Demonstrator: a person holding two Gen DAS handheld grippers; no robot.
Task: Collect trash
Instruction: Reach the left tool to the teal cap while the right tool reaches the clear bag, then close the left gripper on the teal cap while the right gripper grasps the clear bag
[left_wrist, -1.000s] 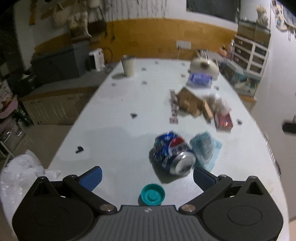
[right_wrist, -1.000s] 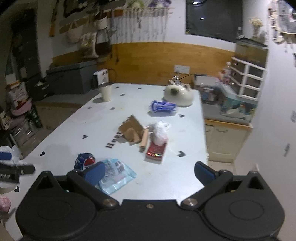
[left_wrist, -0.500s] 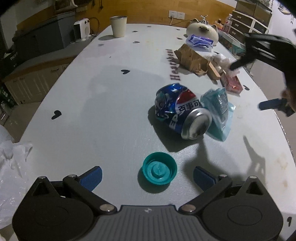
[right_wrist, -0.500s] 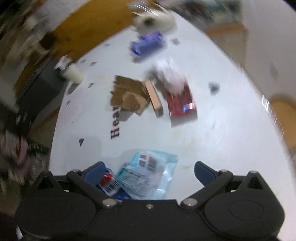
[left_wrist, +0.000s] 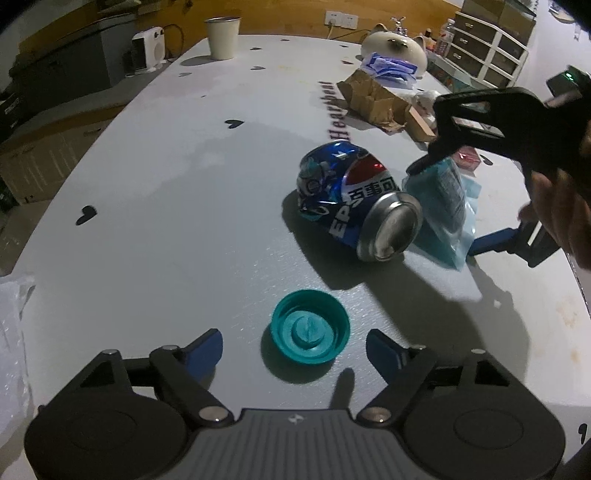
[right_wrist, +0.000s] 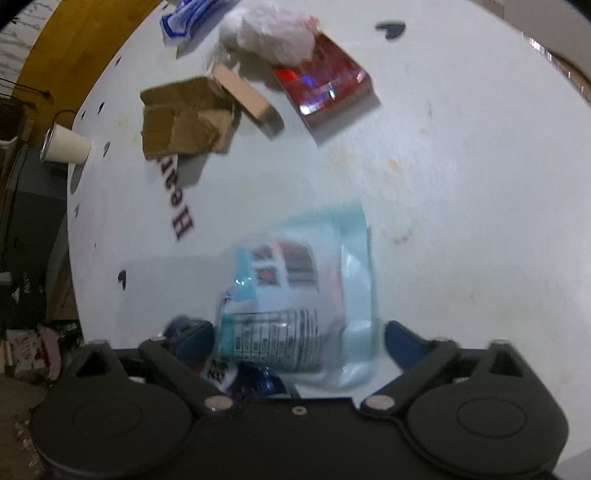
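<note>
A teal bottle cap (left_wrist: 310, 330) lies open side up on the white table (left_wrist: 166, 221). My left gripper (left_wrist: 295, 345) is low over it, one finger on each side; the jaws are closing and the pads stand clear of the cap. Beyond it lies a crushed blue Pepsi can (left_wrist: 354, 206), with a light blue plastic packet (left_wrist: 443, 199) against its right side. My right gripper (left_wrist: 448, 206), held by a hand (left_wrist: 554, 218), straddles that packet (right_wrist: 295, 288). Its jaws (right_wrist: 299, 336) are closing, the pads still apart from the packet. The can (right_wrist: 251, 376) shows partly under the left finger.
Further back lie crumpled brown cardboard (left_wrist: 373, 96), a wooden block (right_wrist: 243, 96), a red box (right_wrist: 325, 88) and white tissue (right_wrist: 269, 33). A cup (left_wrist: 222, 37) and a blue-and-white packet (left_wrist: 391, 66) stand at the far end. A white plastic bag (left_wrist: 11, 332) hangs off the left edge.
The left gripper has sunk toward the cap and its fingers have drawn inward. The right gripper has swung down and rolled over the blue packet, its fingers now on either side of it.
</note>
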